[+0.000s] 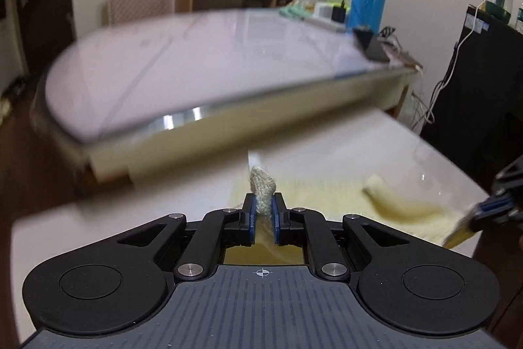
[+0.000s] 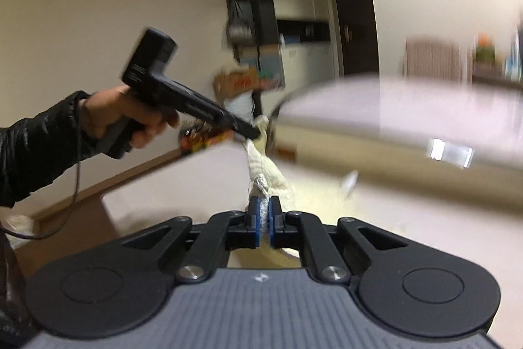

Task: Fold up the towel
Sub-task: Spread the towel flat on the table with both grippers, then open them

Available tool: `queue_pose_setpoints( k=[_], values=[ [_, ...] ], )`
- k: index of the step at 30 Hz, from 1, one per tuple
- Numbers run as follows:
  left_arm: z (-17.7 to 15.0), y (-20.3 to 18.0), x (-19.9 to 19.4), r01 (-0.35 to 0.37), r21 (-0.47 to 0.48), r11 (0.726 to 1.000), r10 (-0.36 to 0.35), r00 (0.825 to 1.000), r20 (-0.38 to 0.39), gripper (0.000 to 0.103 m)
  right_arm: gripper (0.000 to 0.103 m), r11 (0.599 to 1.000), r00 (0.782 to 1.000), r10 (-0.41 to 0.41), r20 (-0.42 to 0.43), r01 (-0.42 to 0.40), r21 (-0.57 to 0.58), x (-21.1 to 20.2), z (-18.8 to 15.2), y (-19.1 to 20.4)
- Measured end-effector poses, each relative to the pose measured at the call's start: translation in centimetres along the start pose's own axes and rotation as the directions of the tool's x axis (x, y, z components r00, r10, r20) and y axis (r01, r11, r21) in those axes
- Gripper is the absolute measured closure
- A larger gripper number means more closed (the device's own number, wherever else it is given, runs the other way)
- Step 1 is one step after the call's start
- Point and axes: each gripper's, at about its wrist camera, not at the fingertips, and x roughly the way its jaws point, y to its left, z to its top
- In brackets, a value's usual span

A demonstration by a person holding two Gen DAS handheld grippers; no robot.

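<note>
Left gripper (image 1: pixel 263 211) is clamped on one corner of the pale yellow terry towel (image 1: pixel 313 195); right gripper (image 2: pixel 263 215) is clamped on another. The towel trails onto the near white table (image 1: pixel 376 146).

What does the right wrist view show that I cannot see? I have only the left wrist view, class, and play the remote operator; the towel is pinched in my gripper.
Observer: The right gripper is shut on the towel too.
Operator: Can you see my gripper from outside?
Observer: Yes. A hand in a dark sleeve holds the left gripper, which is clamped on another part of the towel.
Operator: Is the cloth between them on the table?
Observer: Near the left gripper it is lifted; a strip runs from it down to the right gripper.
</note>
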Motion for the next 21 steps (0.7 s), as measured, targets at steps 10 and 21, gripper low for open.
queue_pose_setpoints(
  k=[10,21],
  values=[
    [-8.3,2.6,-1.2,-0.043,-0.1,0.994,0.041,0.999,-0.029,0.092,0.097,0.999,0.996,0.038,-0.085,-0.039,-0.008,0.2,-5.9,3.1],
    [-10.4,3.8,-1.9,-0.092,-0.086,0.992,0.088,0.995,-0.052,0.082,0.097,0.997,0.994,0.032,-0.108,-0.039,-0.067,2.2,-4.3,3.9]
  ],
)
